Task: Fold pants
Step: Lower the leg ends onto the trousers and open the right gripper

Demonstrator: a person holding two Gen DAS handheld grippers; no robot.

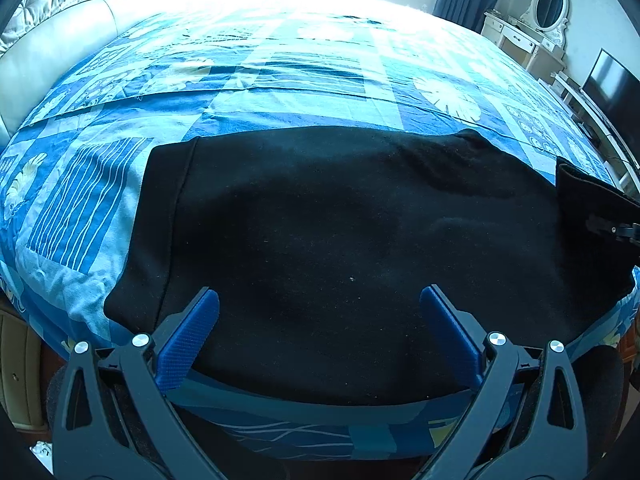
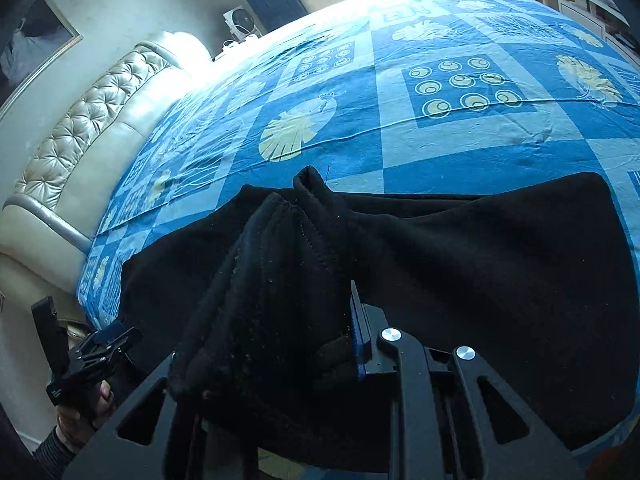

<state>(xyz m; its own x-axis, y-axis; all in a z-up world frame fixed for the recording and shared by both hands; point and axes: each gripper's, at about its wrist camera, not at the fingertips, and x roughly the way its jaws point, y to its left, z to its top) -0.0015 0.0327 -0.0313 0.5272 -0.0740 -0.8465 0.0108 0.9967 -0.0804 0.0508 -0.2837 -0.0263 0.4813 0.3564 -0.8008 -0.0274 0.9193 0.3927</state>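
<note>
Pants [image 1: 340, 240] lie lengthwise, left to right, across the bed's [image 1: 280, 80] near edge in the lower frame. My right gripper [image 2: 320, 340] pinches a bunched end; my left gripper [image 1: 319, 304] hangs spread and empty above the cloth, nearer the opposite end.

Left gripper [image 1: 319, 300]: two black skeletal arms with triangular cut-outs, round silver screw heads at pivots, blue textured pads [image 1: 192, 336] on finger insides
Right gripper [image 2: 320, 332]: same black frame, same cut-outs, two silver screw heads, thin blue pad strip [image 2: 357, 340] edge-on along one finger
Left gripper seen from right wrist view: black linkage block, blue pad tip, black handle with small white marking, illegible
Hand [image 2: 86, 404] on that handle; striped dark sleeve [image 2: 54, 454] at wrist
</note>
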